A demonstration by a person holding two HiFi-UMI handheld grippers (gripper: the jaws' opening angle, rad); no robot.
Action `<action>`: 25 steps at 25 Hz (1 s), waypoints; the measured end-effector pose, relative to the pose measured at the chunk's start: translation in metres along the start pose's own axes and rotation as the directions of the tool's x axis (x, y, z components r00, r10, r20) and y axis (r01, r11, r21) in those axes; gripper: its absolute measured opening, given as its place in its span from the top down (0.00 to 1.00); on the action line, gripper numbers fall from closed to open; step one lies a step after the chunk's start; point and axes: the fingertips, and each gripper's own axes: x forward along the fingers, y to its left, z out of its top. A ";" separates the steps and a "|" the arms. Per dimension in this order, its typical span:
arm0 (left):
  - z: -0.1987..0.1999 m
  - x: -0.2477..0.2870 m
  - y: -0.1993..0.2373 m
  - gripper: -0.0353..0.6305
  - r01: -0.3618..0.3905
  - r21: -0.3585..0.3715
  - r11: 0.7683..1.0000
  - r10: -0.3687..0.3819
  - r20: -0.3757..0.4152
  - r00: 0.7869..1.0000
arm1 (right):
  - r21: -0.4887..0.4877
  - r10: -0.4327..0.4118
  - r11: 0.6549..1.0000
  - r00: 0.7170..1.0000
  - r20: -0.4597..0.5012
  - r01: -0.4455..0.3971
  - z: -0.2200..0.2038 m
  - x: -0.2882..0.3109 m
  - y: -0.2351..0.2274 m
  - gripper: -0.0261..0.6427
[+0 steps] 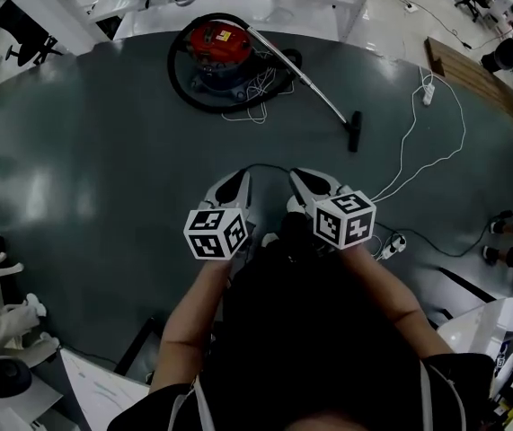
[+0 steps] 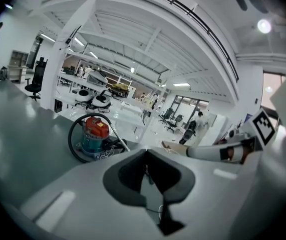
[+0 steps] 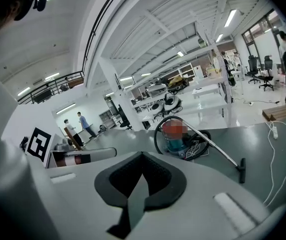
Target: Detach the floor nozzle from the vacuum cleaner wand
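I hold my left gripper and my right gripper side by side in front of me, both angled down towards the dark grey floor, each with its marker cube near my wrists. The left jaws are pressed together with nothing between them, and so are the right jaws; in each gripper view the black pads meet along a thin seam. The vacuum cleaner, a red-topped canister on a teal body, stands on the floor well ahead of me, near a row of white desks. Its black hose loops round the canister, and a tangle of white cord lies at its foot. The metal wand slants away from the canister towards my right and ends in the black floor nozzle, which is on the wand's end and rests on the floor. The nozzle is well apart from both grippers, nearer to my right one. A white cable snakes across the floor to the right of the nozzle, leading up to a power strip beside a wooden board.
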 end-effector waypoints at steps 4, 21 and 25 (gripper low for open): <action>0.011 0.015 0.013 0.93 -0.021 -0.005 1.000 0.021 0.003 1.000 | -0.002 0.001 1.000 1.000 -0.013 -0.001 0.013 0.023 -0.012 0.97; 0.097 0.129 0.058 0.93 -0.148 -0.023 0.989 0.149 0.047 0.988 | -0.064 0.079 0.994 0.994 -0.078 -0.084 0.108 0.120 -0.095 0.97; 0.105 0.157 0.060 0.93 -0.159 -0.023 0.987 0.160 0.043 0.986 | -0.058 0.084 0.994 0.993 -0.087 -0.090 0.120 0.134 -0.121 0.97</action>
